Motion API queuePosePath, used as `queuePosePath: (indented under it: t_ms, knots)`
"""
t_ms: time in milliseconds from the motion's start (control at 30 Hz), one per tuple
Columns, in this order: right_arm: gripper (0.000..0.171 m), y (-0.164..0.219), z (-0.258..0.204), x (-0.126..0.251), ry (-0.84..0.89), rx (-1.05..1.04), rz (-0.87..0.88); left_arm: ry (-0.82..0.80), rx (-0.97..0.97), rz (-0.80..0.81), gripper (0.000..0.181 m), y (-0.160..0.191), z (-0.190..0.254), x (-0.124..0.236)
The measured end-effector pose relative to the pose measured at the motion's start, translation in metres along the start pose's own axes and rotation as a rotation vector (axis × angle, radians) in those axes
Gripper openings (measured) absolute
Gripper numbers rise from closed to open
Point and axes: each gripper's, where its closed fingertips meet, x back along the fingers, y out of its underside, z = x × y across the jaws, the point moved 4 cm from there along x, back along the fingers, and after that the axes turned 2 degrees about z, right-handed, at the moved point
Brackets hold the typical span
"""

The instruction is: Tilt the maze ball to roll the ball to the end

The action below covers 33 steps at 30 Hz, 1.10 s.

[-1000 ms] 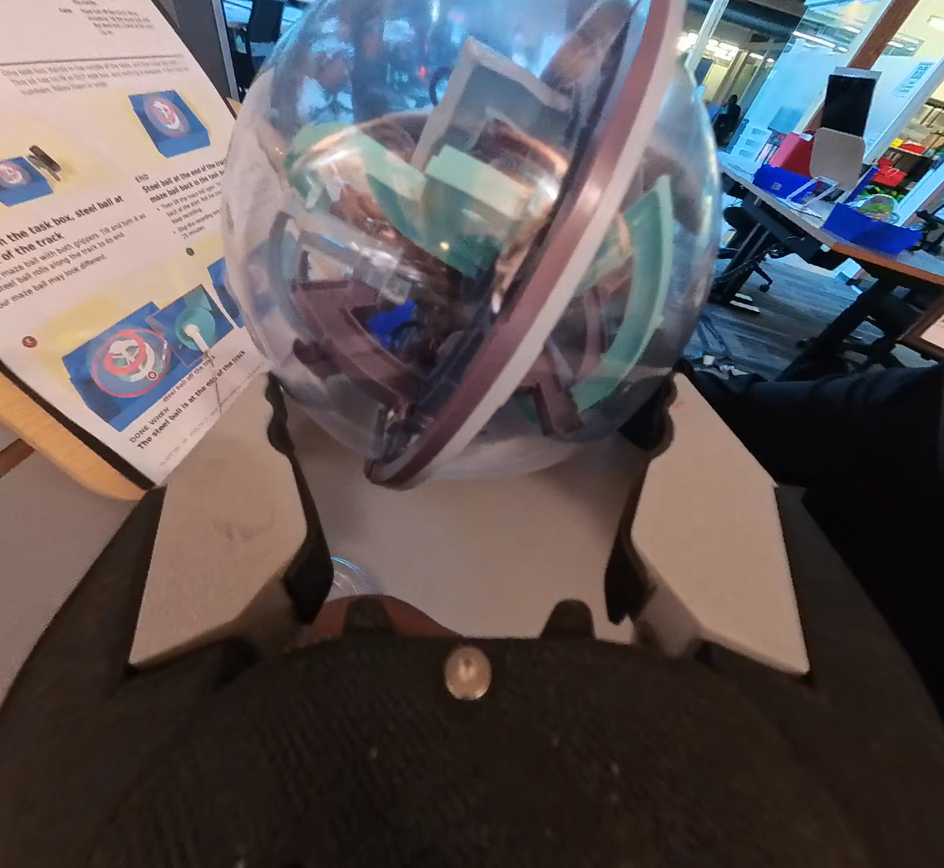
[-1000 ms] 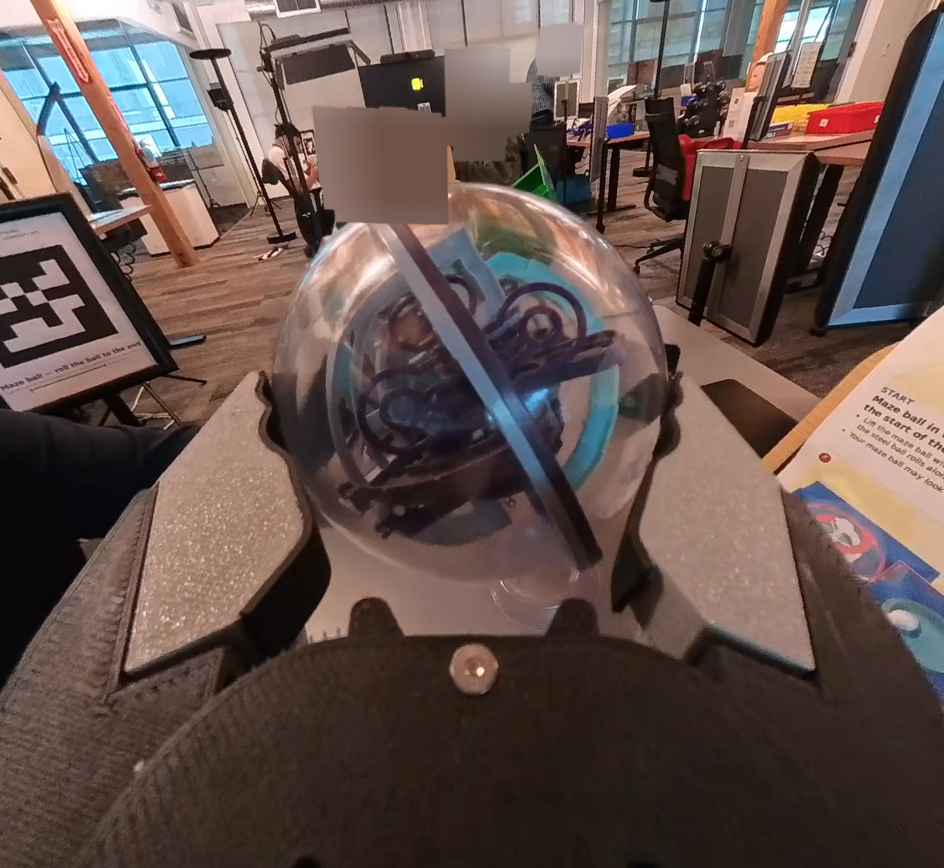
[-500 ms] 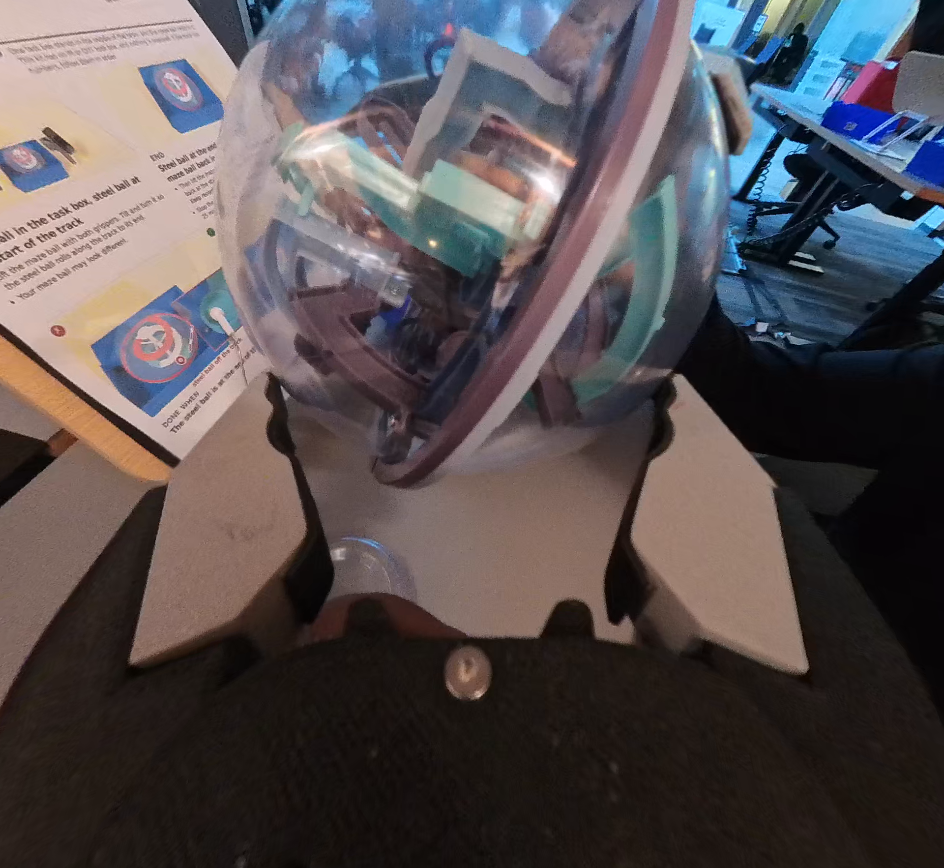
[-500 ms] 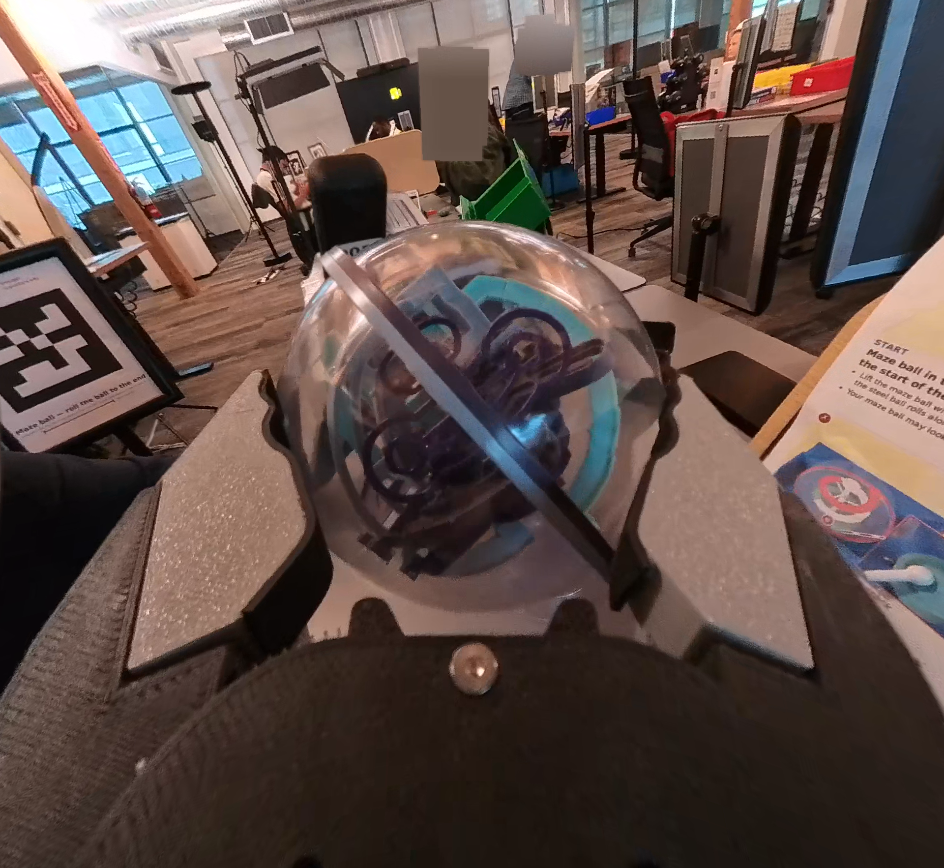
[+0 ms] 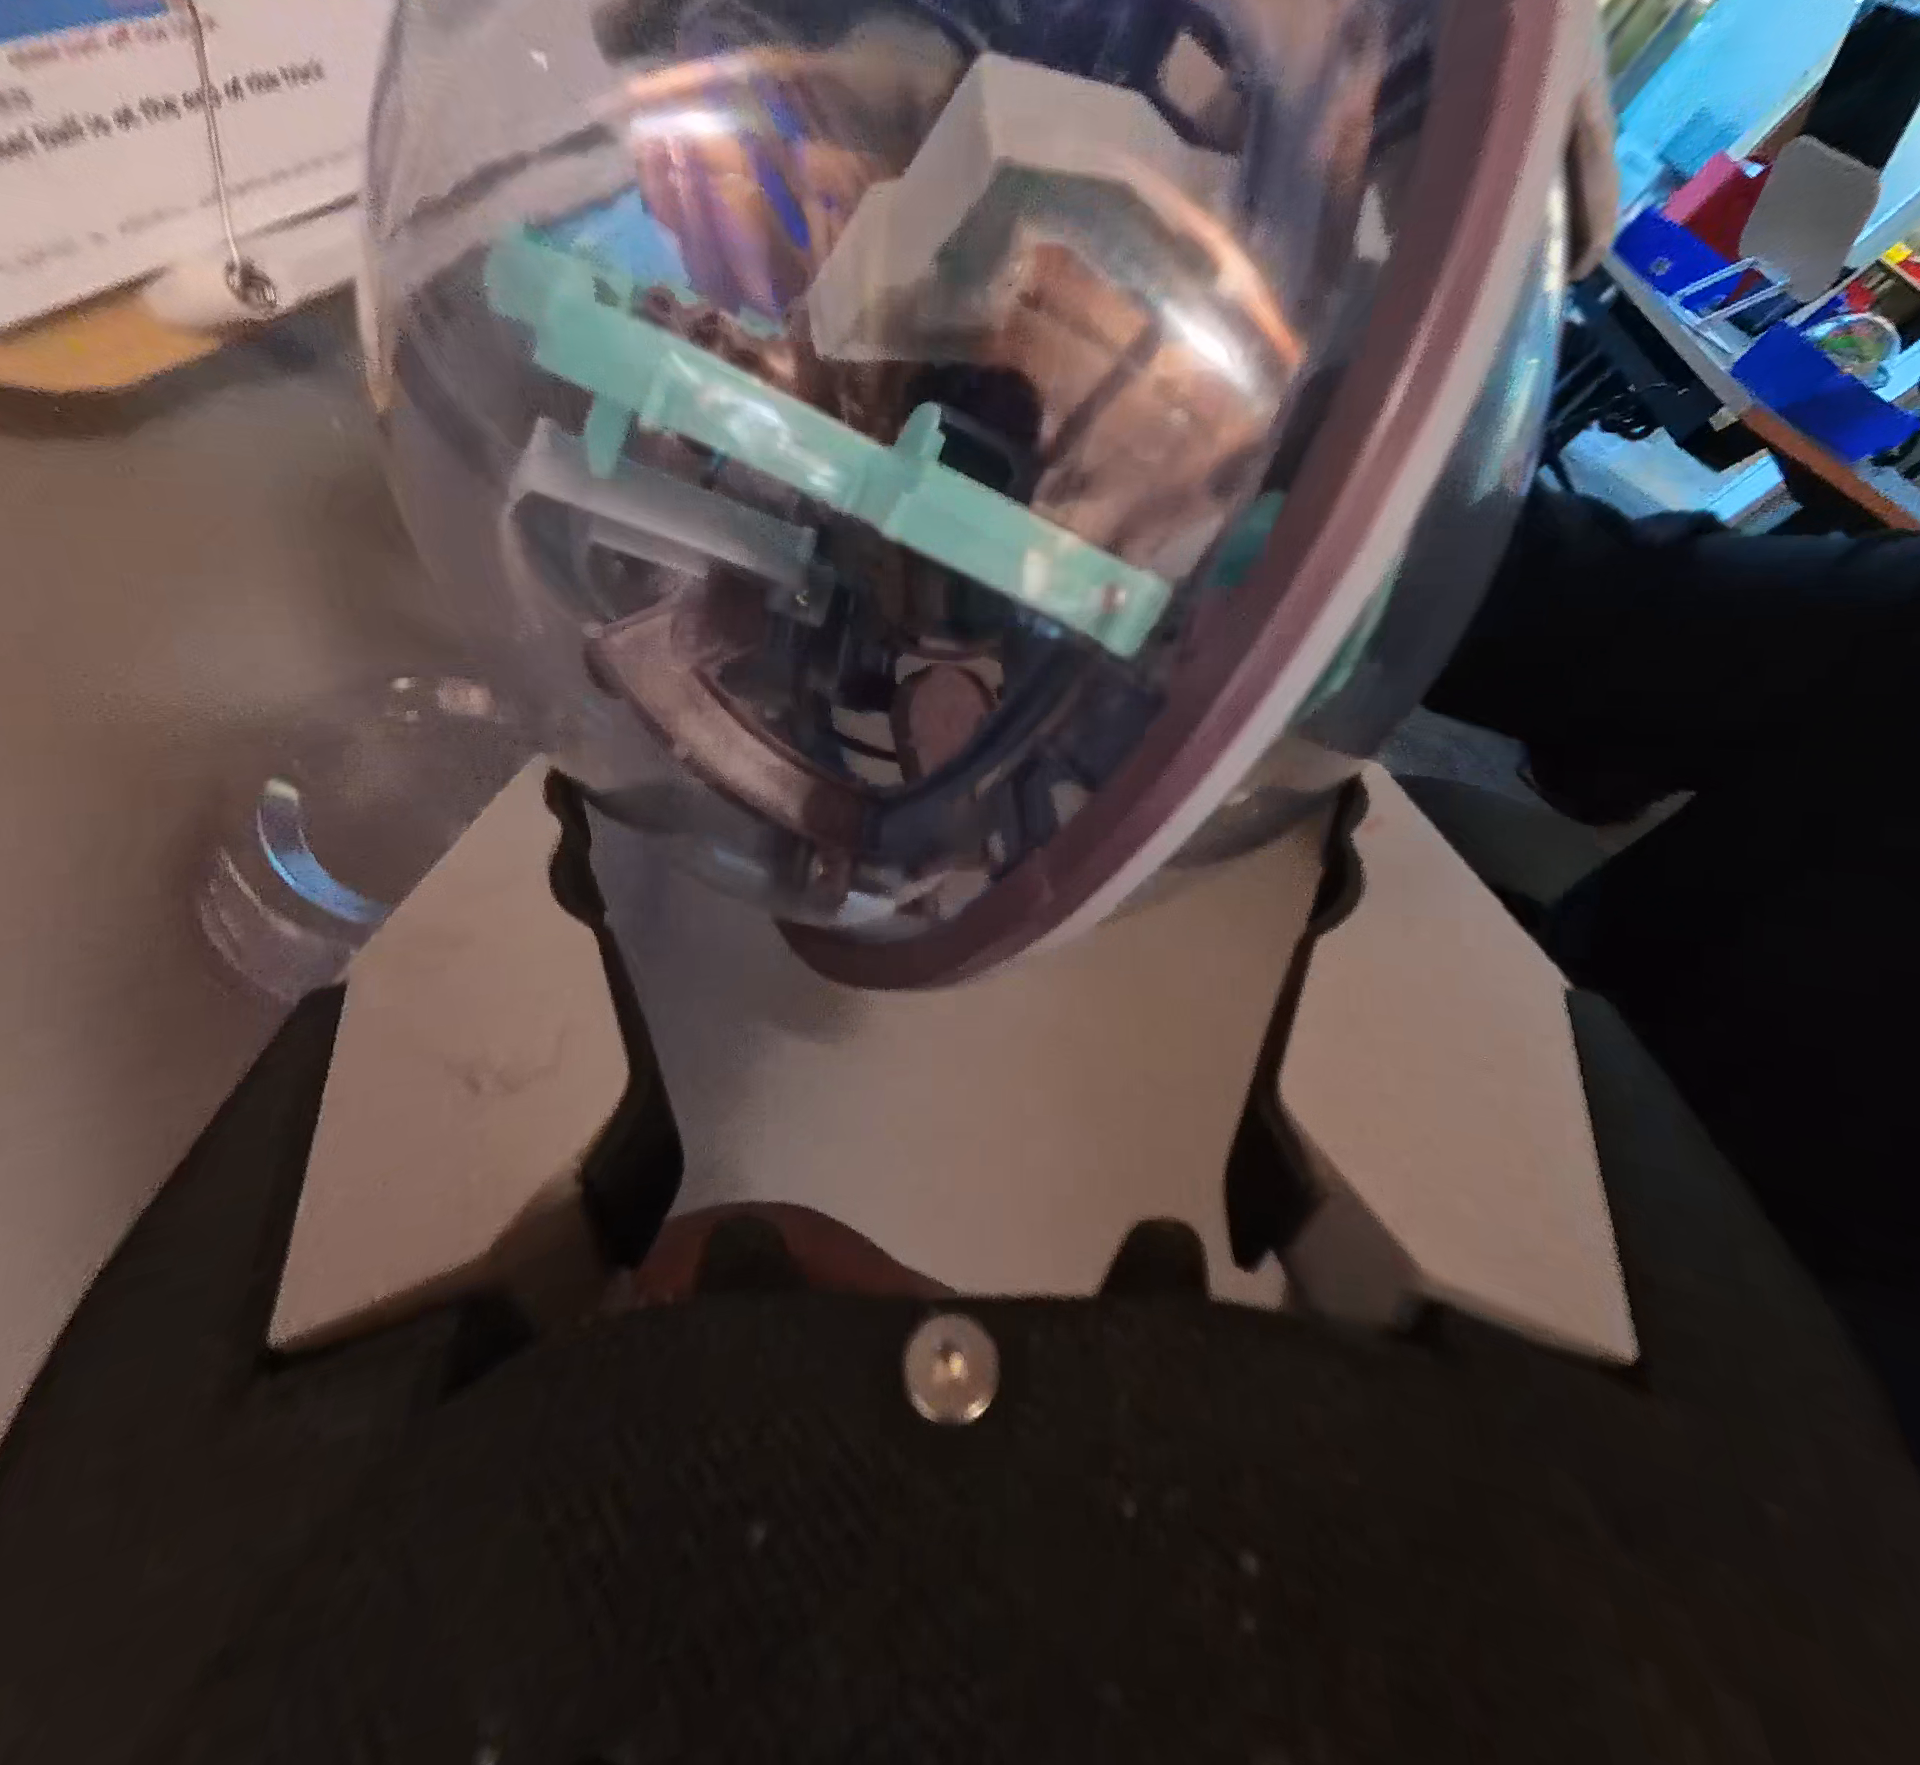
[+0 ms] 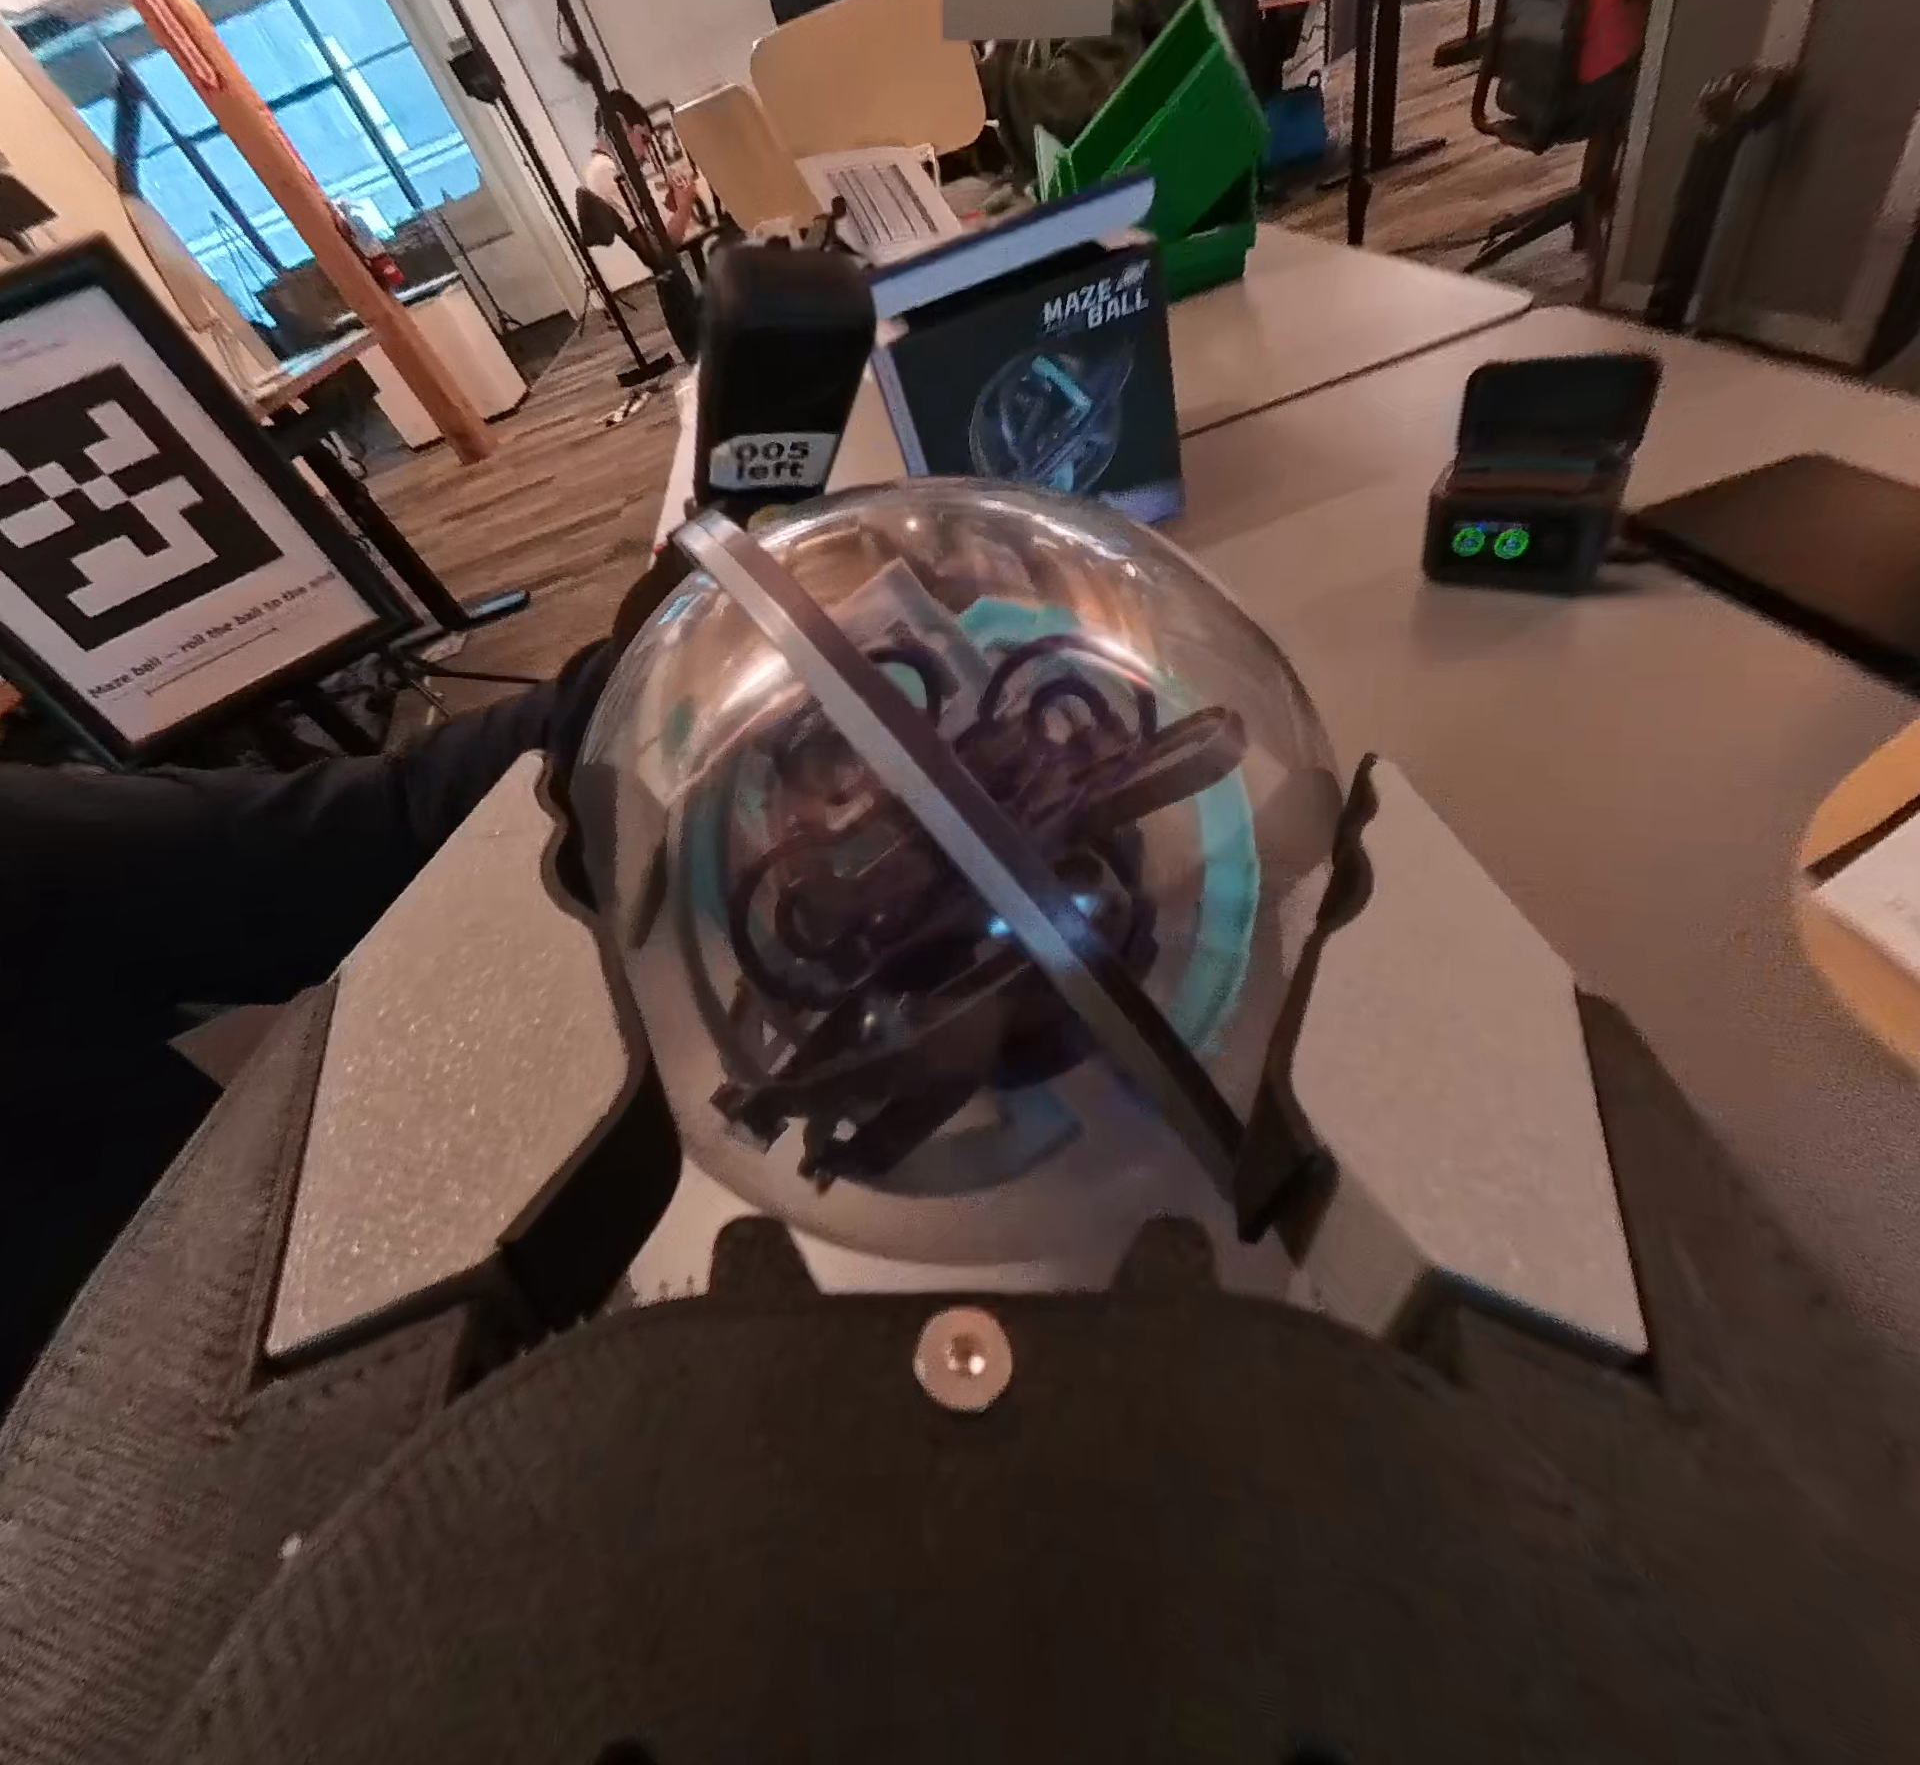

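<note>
Grey-plated tool (image 6: pixel 956 894), black mount, seemingly dark sleeve (image 6: pixel 208 842).

The maze ball (image 6: pixel 951 868) sits between the right tongs (image 6: pixel 956 884), with the left tongs (image 5: pixel 956 842) gripping it from the far side. Behind it on the counter (image 6: pixel 1558 728) stands a box (image 6: pixel 1029 385) (a small case (image 6: pixel 1538 479) to its right); a framed sign (image 6: pixel 135 510) stands far left.

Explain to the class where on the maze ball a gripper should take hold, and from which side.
Grip the maze ball across its widest part, one gripper from each side, fingers straddling the clear shell beside the seam ring. The smooth sphere offers no handle.
</note>
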Motion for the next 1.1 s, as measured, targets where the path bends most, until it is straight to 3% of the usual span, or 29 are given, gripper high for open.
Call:
queuePosePath:
  t_ms: [267,400,600,767,1100]
  knots:
    - [0.139,0.082,-0.004,0.004,-0.011,-0.122,-0.105,0.009,0.049,-0.096,0.136,0.037,-0.002,-0.001]
    - [0.141,0.081,-0.002,0.005,-0.014,-0.107,-0.042,0.045,0.090,-0.082,0.135,0.037,-0.003,-0.004]
    - [0.155,0.095,-0.002,0.023,-0.005,0.290,-0.134,0.051,0.052,-0.044,0.128,0.037,-0.010,0.005]
    - [0.136,0.100,-0.012,0.017,0.018,0.491,-0.135,0.021,-0.140,-0.058,0.130,0.042,-0.005,0.006]
    - [0.158,0.125,0.001,0.001,0.216,0.837,-0.291,-0.011,-0.087,-0.064,0.132,0.041,-0.004,-0.006]
